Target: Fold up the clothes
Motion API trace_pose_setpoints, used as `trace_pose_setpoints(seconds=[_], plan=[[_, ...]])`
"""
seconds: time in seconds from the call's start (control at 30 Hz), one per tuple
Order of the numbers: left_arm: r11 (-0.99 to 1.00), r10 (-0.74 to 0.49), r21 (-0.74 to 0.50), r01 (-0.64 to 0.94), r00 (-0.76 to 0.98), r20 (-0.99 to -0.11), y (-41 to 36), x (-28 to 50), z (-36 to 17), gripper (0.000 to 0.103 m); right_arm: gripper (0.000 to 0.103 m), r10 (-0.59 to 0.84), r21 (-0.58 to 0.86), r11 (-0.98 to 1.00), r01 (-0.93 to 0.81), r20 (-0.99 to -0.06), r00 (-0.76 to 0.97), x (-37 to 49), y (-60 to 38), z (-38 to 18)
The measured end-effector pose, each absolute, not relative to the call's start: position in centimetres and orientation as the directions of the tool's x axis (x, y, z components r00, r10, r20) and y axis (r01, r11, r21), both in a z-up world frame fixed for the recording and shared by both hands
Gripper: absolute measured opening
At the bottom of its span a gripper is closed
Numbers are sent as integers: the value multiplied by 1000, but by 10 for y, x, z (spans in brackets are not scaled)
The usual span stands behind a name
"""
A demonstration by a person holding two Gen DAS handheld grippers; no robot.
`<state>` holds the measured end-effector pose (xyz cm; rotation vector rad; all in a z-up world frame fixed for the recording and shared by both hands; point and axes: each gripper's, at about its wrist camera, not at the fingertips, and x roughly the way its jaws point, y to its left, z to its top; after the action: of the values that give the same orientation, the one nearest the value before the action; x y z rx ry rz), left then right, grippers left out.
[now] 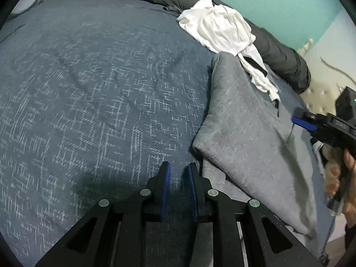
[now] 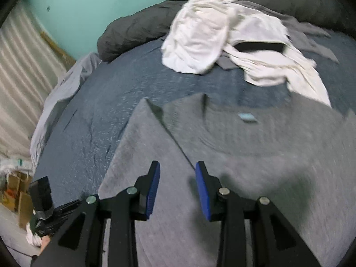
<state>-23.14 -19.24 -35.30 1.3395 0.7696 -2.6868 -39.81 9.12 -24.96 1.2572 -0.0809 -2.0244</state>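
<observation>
A grey T-shirt [image 2: 255, 155] lies flat on the blue bedspread [image 2: 100, 106], collar and pale label [image 2: 245, 116] toward the far side. Its left side is folded inward over the body, seen as a raised flap [image 1: 240, 120] in the left wrist view. My right gripper [image 2: 178, 169] hovers open over the shirt beside the fold's edge, with nothing between its fingers. My left gripper [image 1: 179, 169] is over bare bedspread [image 1: 89, 89] just left of the shirt, jaws slightly apart and empty. A hand holding the right gripper shows at the right edge of the left wrist view.
A heap of white clothes [image 2: 200, 37] lies beyond the shirt, also seen as the white heap [image 1: 218, 29] in the left wrist view. A dark grey duvet [image 2: 133, 29] is bunched along the teal wall. A pale sheet [image 2: 64, 84] hangs off the bed's left edge.
</observation>
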Motion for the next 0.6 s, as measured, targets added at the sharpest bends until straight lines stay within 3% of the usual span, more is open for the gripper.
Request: trace_pose_setpoints(seconds=[0.6], plan=[[-858,244,-474,196,-657,-714,-190,-263,-349,21,33,-615,401,-717,570,-748,-249,-389,105,-244]])
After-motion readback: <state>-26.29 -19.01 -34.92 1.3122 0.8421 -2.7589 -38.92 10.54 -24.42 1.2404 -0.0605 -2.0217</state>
